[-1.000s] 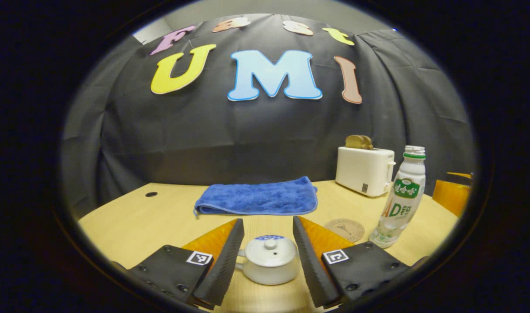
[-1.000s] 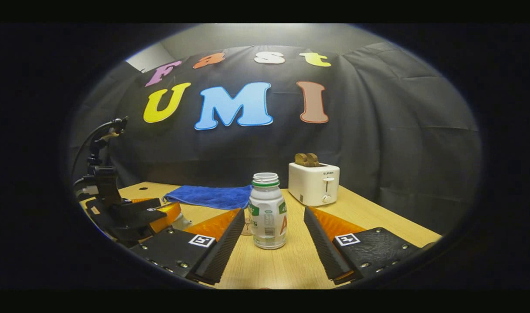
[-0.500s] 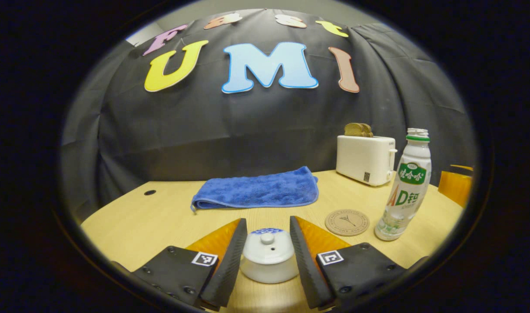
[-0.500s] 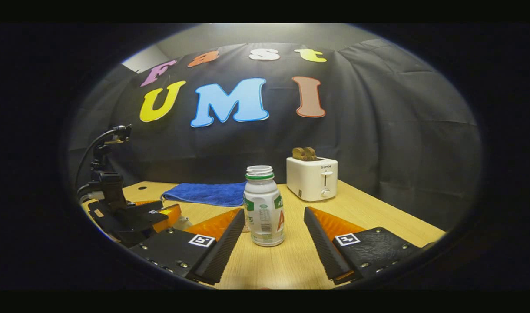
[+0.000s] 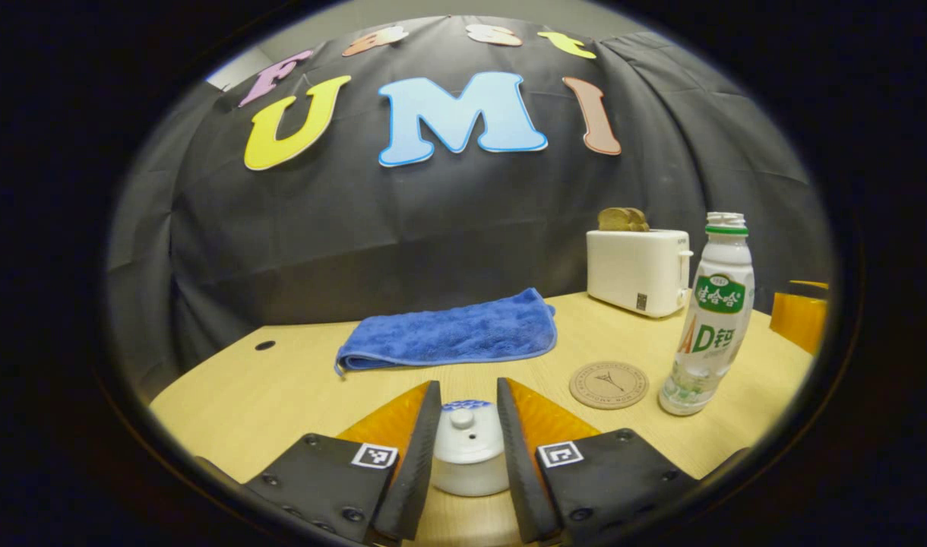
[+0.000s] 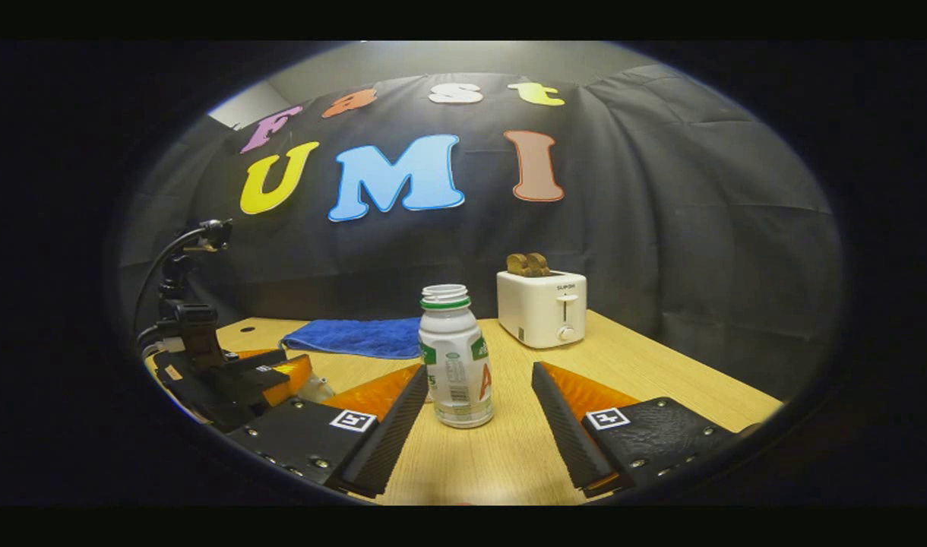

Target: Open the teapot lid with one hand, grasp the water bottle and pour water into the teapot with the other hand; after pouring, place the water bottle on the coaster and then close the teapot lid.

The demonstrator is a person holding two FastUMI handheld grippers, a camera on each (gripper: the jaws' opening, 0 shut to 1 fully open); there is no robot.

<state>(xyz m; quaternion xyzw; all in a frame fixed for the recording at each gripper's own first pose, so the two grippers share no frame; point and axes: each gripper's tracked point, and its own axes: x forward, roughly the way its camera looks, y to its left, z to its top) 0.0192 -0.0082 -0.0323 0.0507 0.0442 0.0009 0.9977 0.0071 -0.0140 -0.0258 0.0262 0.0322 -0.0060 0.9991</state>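
The white teapot (image 5: 469, 454) is sitting low on the bench (image 5: 251, 395), its domed lid (image 5: 467, 434) still on, with a small knob and a blue pattern at the far rim. The left gripper (image 5: 469, 403) is flanking it, its 2 fingers (image 5: 416, 463) lying close along both sides; I cannot tell whether they are touching it. Right of it, the round coaster (image 5: 609, 384) is lying bare, just beside the upright, uncapped water bottle (image 6: 453, 355). The right gripper (image 6: 477, 380) is holding its fingers spread wide, the bottle standing between their tips with bare bench on either side. A folded blue towel (image 5: 450, 335) and a white toaster (image 5: 637, 270) are sitting farther back, well apart from the teapot.
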